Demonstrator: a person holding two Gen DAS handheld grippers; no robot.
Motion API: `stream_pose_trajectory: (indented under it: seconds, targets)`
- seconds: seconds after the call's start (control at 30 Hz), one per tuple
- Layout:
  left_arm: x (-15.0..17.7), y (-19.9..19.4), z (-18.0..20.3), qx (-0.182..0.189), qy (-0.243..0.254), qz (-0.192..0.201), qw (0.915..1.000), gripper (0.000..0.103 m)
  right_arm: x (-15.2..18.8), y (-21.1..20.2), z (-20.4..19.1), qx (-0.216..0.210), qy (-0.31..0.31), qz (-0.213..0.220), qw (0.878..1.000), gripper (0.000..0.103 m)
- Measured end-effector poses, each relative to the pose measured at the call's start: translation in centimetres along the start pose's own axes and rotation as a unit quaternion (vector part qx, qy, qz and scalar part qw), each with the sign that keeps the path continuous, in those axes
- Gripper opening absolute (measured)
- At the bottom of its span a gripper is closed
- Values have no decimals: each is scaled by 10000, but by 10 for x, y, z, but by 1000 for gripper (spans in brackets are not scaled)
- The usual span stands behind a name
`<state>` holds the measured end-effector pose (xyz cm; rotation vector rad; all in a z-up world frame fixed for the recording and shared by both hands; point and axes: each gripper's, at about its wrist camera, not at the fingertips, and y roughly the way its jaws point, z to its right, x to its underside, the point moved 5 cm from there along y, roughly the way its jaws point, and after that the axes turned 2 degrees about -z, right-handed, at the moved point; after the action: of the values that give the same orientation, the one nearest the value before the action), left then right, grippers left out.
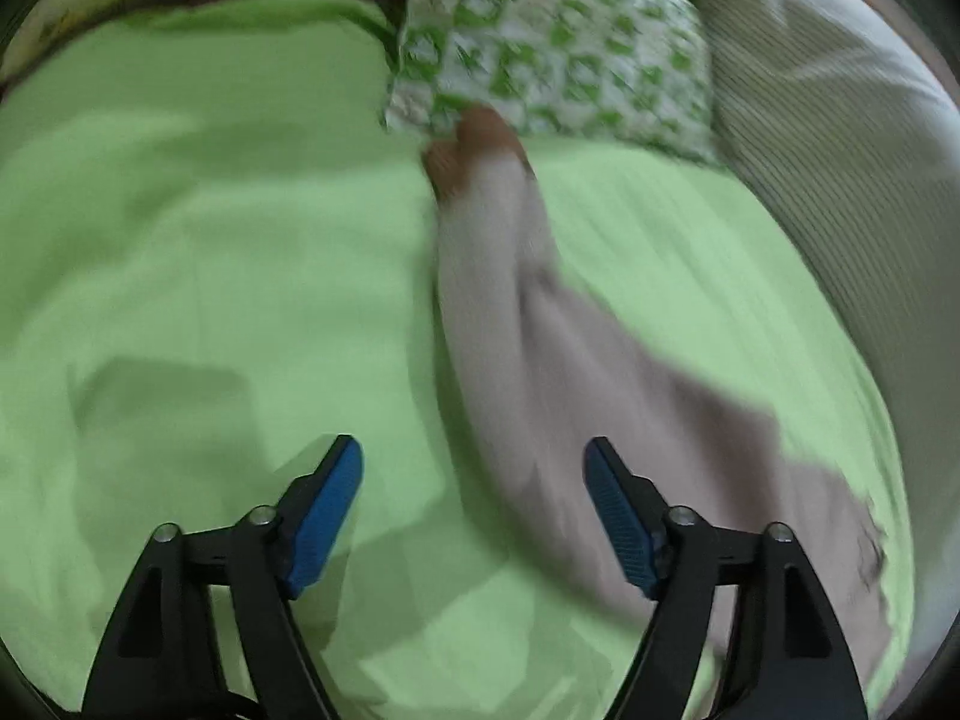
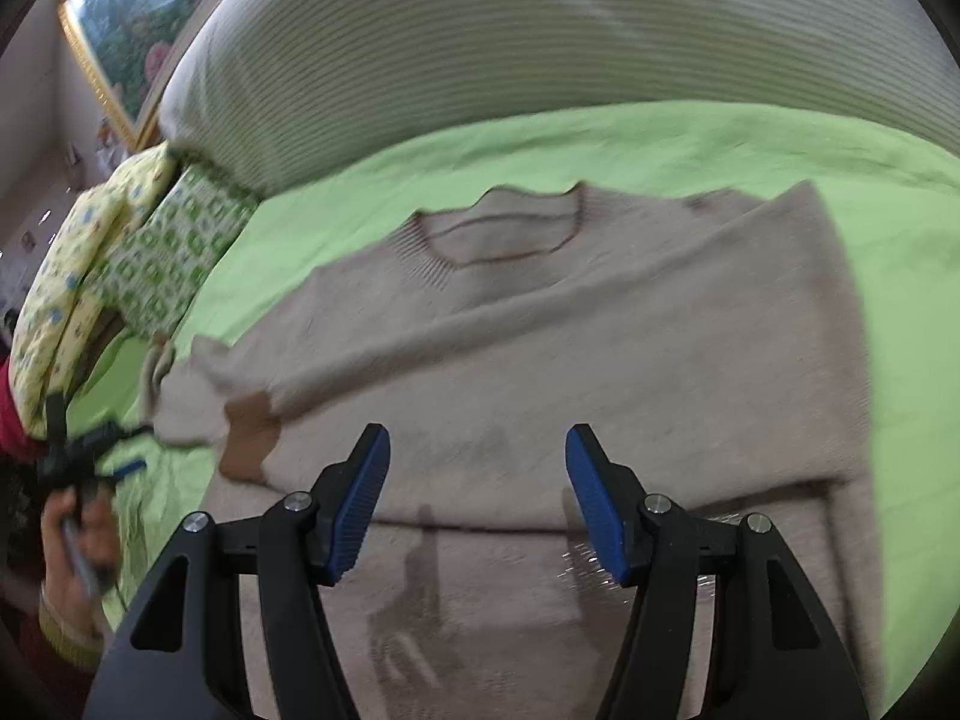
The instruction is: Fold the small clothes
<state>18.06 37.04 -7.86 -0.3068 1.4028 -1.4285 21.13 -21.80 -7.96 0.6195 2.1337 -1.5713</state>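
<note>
Left wrist view:
Left gripper (image 1: 474,516): released, fingers wide apart, nothing between them, above the sheet (image 1: 180,240).
Sleeve (image 1: 510,300): beige, stretched flat on the sheet ahead of the gripper, brown cuff (image 1: 480,147) at the far end touching a green-patterned pillow (image 1: 552,42).

Right wrist view:
Right gripper (image 2: 477,501): released, holding nothing, over the sweater (image 2: 600,360).
Sweater: lying flat on the sheet, neckline (image 2: 504,228) at the far side, sleeve drawn leftward.
Striped bolster (image 2: 540,42): behind the sweater.
</note>
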Motion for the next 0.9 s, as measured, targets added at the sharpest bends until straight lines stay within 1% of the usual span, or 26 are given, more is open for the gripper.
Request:
stream_pose_trajectory:
  seconds: [0.03,0.07,0.1,0.13,0.17,0.2,0.23,0.3,0.37,0.4,0.43,0.47,0.5,0.53,0.6,0.63,0.7,0.73,0.77,0.83,0.9]
  targets:
    - [-9,8,3,-18,46,-65,10000,81,1,1,0,36,-24,-13,10000,62]
    - [-17,20,8,27,81,-174,9998,64,1,7,2,101,-9,-34,9999,62]
    - [-22,26,14,170,107,-235,9995,12,1,9,6,178,71,-56,9998,62]
    - [-23,30,21,293,152,-299,9990,7,1,9,10,209,172,-56,9996,62]
    - [-23,25,31,248,280,-194,9991,7,1,7,17,200,344,-19,9992,62]
    - [-22,13,45,271,559,46,9981,7,2,2,21,167,432,49,9989,62]
    - [-16,0,64,376,863,234,9953,7,2,-3,27,158,530,134,9984,62]
    - [6,-35,112,814,1378,502,9858,6,1,-12,38,232,602,275,9975,62]
    - [34,-68,164,1281,1882,642,9716,6,0,-23,49,324,692,397,9963,62]
    - [55,-84,196,1537,2173,672,9616,7,-1,-29,56,324,786,475,9952,62]
    - [82,-100,232,1850,2552,649,9468,7,-2,-36,62,321,882,583,9939,62]
    - [103,-107,257,2052,2805,571,9359,7,-3,-44,67,316,984,730,9920,62]
    - [137,-115,290,2302,3158,416,9195,10,-4,-52,72,303,1069,857,9901,62]
    - [160,-117,310,2425,3380,305,9089,14,-4,-57,75,293,1121,920,9890,62]
    - [226,-112,351,2633,4005,-175,8775,53,-6,-66,81,312,1195,977,9875,62]
    - [245,-107,359,2612,4164,-296,8704,58,-6,-70,84,334,1217,978,9872,62]
    - [280,-97,362,2507,4455,-502,8580,58,-6,-79,91,391,1256,992,9863,62]
    - [291,-96,357,2523,4556,-611,8515,58,-6,-82,95,428,1265,988,9861,62]
    - [298,-95,348,2568,4607,-698,8467,58,-6,-85,99,461,1266,969,9861,62]
    - [298,-97,325,2543,4647,-719,8451,58,-7,-87,105,500,1277,959,9859,62]
    - [288,-100,294,2375,4644,-572,8513,59,-9,-84,109,516,1295,917,9860,62]
